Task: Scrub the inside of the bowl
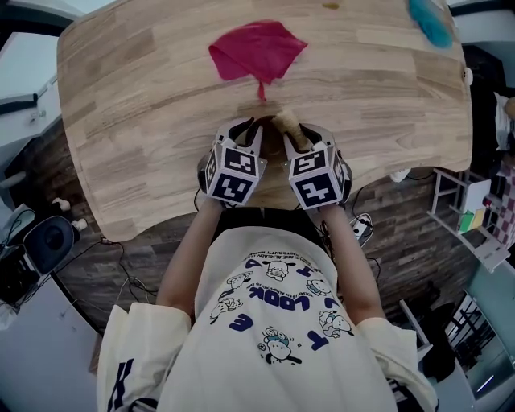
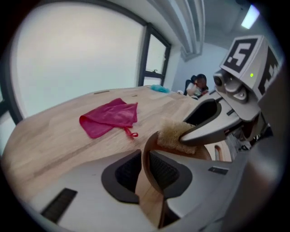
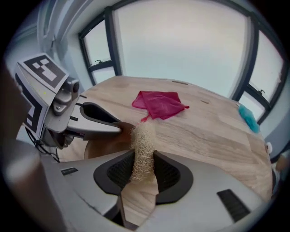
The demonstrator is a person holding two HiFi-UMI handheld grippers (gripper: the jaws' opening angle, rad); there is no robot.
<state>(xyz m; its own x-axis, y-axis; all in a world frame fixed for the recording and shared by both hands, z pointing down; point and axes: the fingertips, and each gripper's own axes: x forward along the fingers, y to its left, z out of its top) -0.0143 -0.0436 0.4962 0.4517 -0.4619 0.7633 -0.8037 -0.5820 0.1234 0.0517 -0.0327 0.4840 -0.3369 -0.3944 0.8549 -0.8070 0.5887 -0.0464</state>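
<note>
Wooden bowl (image 1: 272, 145) sits at the near edge of the table (image 1: 145, 121) in the head view, tucked between your two grippers. A pink cloth (image 1: 256, 50) lies far across the top and a teal object (image 1: 430, 20) lies at the far right corner. In the left gripper view, your left gripper (image 2: 144, 174) is clamped on the bowl's rim, and the sponge (image 2: 171, 135) sits against the inner wall just beyond. In the right gripper view, your right gripper (image 3: 144, 170) is closed on that fibrous sponge, with the bowl just to its left. You look to be mid-scrub. Next, sweep the sponge around the inside while keeping the rim firm so the bowl does not twist. Pale planks make up the tabletop, and large windows ring the room.
</note>
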